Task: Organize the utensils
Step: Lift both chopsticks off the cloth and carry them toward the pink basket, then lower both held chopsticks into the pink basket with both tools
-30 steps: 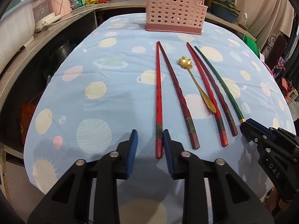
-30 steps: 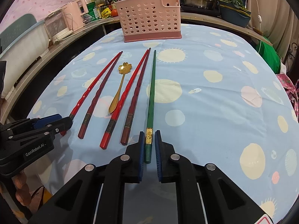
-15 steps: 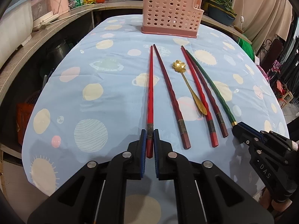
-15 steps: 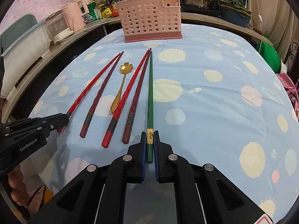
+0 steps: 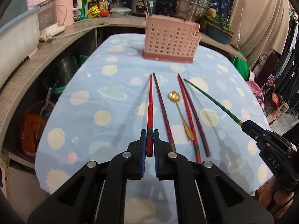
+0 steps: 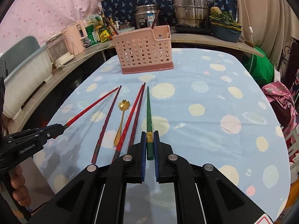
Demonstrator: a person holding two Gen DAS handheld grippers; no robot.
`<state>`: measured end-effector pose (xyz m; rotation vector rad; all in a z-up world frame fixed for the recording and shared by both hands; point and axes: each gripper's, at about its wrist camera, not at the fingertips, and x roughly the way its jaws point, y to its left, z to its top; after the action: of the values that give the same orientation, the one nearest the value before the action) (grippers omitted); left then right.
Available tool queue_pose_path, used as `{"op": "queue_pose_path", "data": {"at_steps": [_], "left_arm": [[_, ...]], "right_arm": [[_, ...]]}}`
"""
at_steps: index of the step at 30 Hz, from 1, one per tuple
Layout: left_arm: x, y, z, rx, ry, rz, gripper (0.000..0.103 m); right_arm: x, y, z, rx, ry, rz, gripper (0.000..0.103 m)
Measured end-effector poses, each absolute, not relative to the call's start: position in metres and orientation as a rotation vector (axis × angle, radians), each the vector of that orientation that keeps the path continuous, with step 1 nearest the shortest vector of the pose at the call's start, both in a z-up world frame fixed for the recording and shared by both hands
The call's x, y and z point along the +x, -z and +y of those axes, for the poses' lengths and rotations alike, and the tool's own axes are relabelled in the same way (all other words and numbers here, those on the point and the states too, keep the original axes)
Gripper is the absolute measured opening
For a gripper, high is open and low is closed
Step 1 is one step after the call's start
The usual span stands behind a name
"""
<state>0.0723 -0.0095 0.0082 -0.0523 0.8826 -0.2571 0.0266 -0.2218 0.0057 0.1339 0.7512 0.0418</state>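
My left gripper (image 5: 149, 142) is shut on the butt end of a bright red chopstick (image 5: 150, 108) and holds it lifted above the table; it also shows in the right wrist view (image 6: 91, 106). My right gripper (image 6: 149, 145) is shut on a green chopstick (image 6: 149, 112), also lifted, which shows in the left wrist view (image 5: 211, 99). On the cloth lie a dark red chopstick (image 5: 162, 110), a gold flower spoon (image 5: 180, 113) and a pair of red chopsticks (image 5: 190, 112). A pink perforated utensil basket (image 5: 171, 41) stands upright at the far end.
The table has a blue cloth with pale circles (image 5: 104, 115). A counter (image 5: 56, 43) with appliances, pots and bottles runs behind and along the left. Under the counter at the left are bins and a red basket (image 5: 35, 128). A green bag (image 6: 261, 69) is at the right.
Both grippers have risen with their chopsticks: the red and the green chopstick now hang above the cloth and cast shadows. A second ago the left gripper was open beside the red chopstick.
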Motion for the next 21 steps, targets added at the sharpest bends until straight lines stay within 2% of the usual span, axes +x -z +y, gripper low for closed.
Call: {"op": "queue_pose_path", "data": {"at_steps": [14,21], "left_arm": [[0.112,-0.109,-0.008,-0.069,0.255,0.659,0.007],[0.150,-0.134,-0.010,-0.098,0.261,0.622,0.007]], "right_arm": [[0.061,-0.086,-0.251,0.153,-0.034,0.568,0.007],[0.091,-0.107,-0.262,0.182,-0.052,0.539,0.007]]}}
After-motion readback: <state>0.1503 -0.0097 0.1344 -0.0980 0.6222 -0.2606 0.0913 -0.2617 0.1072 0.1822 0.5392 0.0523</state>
